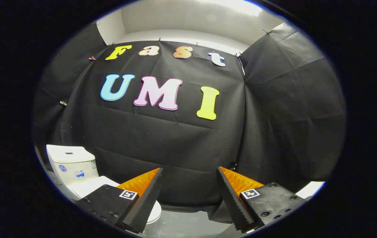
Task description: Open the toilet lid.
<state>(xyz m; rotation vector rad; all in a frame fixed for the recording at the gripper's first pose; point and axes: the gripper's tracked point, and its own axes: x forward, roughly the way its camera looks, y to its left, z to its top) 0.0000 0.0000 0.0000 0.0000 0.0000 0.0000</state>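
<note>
The claw is getting ready to reach for the toilet lid.

The claw (pixel 190 173) is hanging in the air with its two fingers spread wide apart, holding nothing. The toilet (pixel 73 165) is sitting low down on the floor (pixel 182 224), off to the left of the fingers, close to the black cloth wall (pixel 175 142). Its white tank is standing up at the back. The toilet lid (pixel 91 185) is looking shut and flat, and the left finger is partly hiding it. The claw is not touching it yet. I think this is the very first step. Next the claw needs to turn left, go down, and get a finger under the front edge of the lid to lift it.
</note>
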